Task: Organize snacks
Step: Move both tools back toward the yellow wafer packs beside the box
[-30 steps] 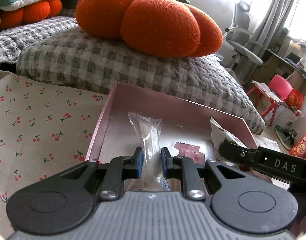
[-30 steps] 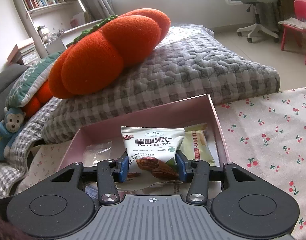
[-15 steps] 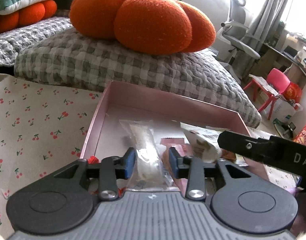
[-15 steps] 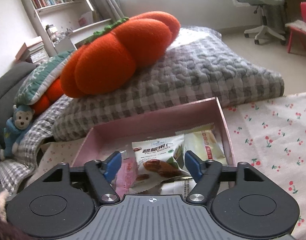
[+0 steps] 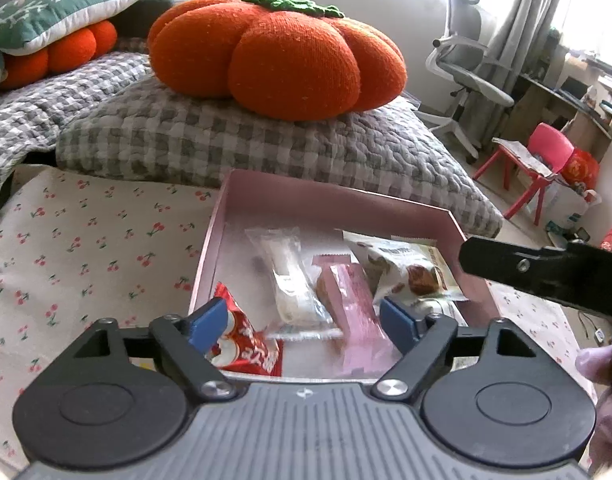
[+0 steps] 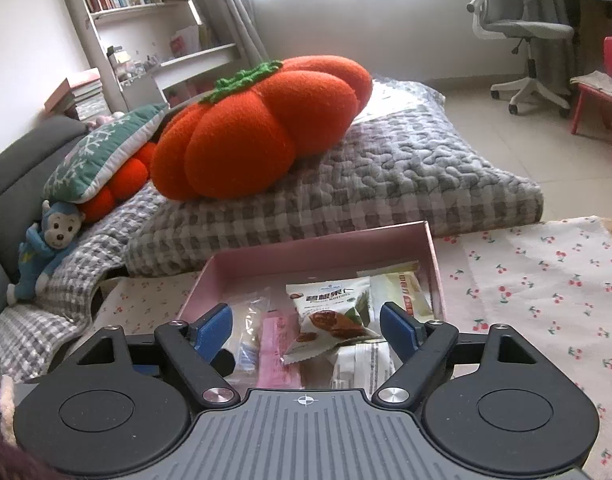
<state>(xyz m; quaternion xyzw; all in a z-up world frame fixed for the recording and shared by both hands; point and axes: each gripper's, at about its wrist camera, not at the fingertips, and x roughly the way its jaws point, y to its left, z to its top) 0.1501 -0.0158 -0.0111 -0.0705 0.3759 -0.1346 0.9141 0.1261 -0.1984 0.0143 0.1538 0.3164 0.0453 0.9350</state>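
Note:
A shallow pink box lies on the cherry-print cloth and holds several snack packets. In the left wrist view I see a clear packet, a pink packet, a pecan packet and a red packet at the box's near left corner. My left gripper is open and empty above the box's near edge. My right gripper is open and empty above the pecan packet, with a pale green packet beside it.
A grey checked cushion with an orange pumpkin pillow lies right behind the box. The cherry-print cloth spreads left and right of the box. An office chair and red chair stand far off.
Both grippers opened and let go: the clear packet and the pecan packet now lie in the box. Both grippers have pulled back and up from the box.

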